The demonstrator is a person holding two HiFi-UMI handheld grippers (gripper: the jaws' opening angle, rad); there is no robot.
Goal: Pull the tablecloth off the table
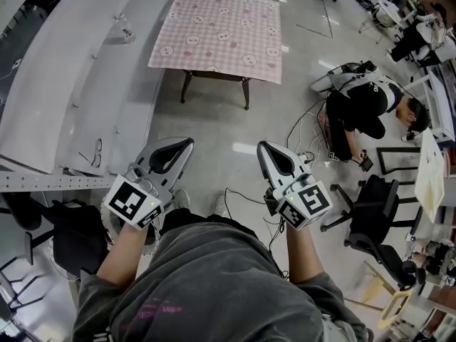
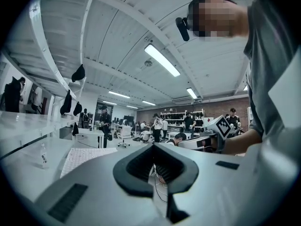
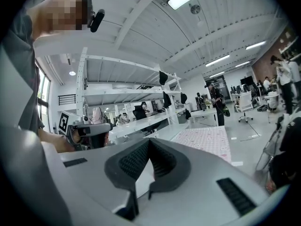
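The pink checked tablecloth [image 1: 217, 34] lies spread flat over the table [image 1: 246, 95], edges hanging a bit on the near side. It is well apart from both grippers, across open floor.

Left gripper [image 1: 187, 142] and right gripper [image 1: 262, 145] are held close to the body. Each has its jaws closed tip to tip w/ nothing between them.

What could go wrong, in my judgement:
- The cloth edge is thin. A shallow pinch may slip off when the pull comes.
- The table looks light, so a hard or one-sided pull may drag or tip it.
- Cables [image 1: 306, 130] lie on the floor at right, near a crouching person [image 1: 363, 109]. Feet can catch there on the way.

Containers: none stands on the cloth. A small bottle [image 1: 127, 28] sits on the shelf [image 1: 64, 63] at left. Its content I cannot tell.
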